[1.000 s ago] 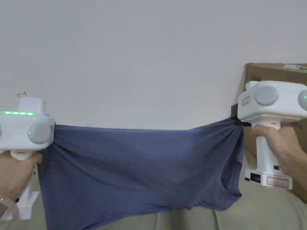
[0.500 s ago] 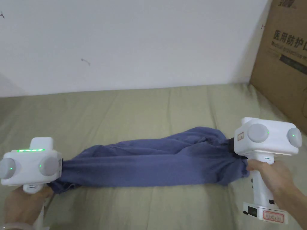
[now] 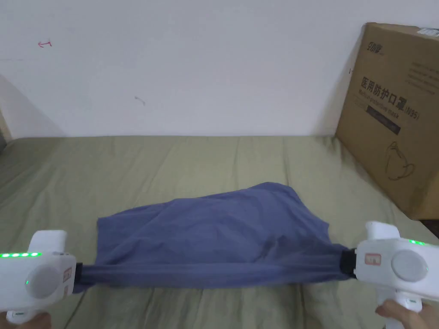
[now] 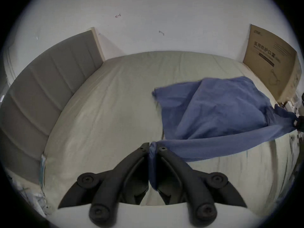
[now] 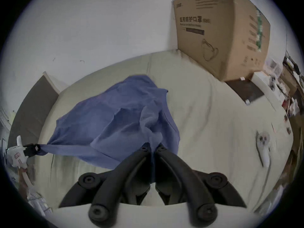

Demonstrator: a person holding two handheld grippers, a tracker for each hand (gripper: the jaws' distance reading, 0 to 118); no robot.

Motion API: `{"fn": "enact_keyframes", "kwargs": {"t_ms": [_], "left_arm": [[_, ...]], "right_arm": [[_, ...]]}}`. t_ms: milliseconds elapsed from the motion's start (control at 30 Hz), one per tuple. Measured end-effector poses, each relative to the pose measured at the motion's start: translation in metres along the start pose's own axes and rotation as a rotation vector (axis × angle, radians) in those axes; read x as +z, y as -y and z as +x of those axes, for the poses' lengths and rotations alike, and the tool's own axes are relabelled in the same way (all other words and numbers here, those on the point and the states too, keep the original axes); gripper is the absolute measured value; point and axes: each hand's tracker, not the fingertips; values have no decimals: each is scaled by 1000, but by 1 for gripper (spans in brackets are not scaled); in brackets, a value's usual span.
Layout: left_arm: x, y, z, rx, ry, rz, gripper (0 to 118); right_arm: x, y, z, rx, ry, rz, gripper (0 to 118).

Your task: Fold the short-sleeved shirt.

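Shirt, blue short-sleeved cotton [image 3: 205,231]: near edge stretched taut between left claw [image 4: 153,149] and right claw [image 5: 153,146], both clamped on it, so the body lies flat on the olive bed [image 3: 171,163].

Left tongs [image 4: 153,149] and right tongs [image 5: 153,148] both clamped, wide apart.

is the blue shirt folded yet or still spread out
Spread, not neatly folded: the shirt lies loosely on the bed, near edge stretched between left gripper and right gripper.
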Motion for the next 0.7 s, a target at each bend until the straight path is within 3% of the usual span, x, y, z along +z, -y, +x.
{"fn": "enact_keyframes", "kwargs": {"t_ms": [100, 333, 400, 467, 500, 533, 567, 600, 633, 667, 700], "left_arm": [[42, 56, -17, -28, 19, -45, 5], [90, 170, -31, -90, -8, -110, 5], [95, 189, -32, -101, -13, -114, 5], [87, 202, -39, -98, -10, -102, 6], [87, 205, -42, -86, -2, -100, 9], [87, 205, -45, -68, 7, -106, 19], [82, 208, -48, -49, 22, -114, 35], [80, 207, -53, -33, 53, -135, 55], [80, 208, -59, -12, 64, -132, 83], [82, 209, -65, 26, 75, -115, 96], [96, 209, -61, 47, 93, -111, 102]], "right_arm": [[41, 65, 14, 7, 16, -44, 2], [93, 176, 50, -156, -8, -150, 2], [101, 191, 53, -146, -1, -155, 2], [107, 197, 51, -79, 20, -135, 2], [110, 197, 49, -63, 20, -126, 2], [113, 197, 47, -59, 21, -121, 3], [117, 197, 45, -67, 16, -113, 13], [119, 197, 43, -72, 17, -97, 37], [121, 197, 40, -70, 24, -95, 83], [122, 197, 39, -60, 26, -96, 92], [124, 197, 38, -34, 21, -100, 90]]}}
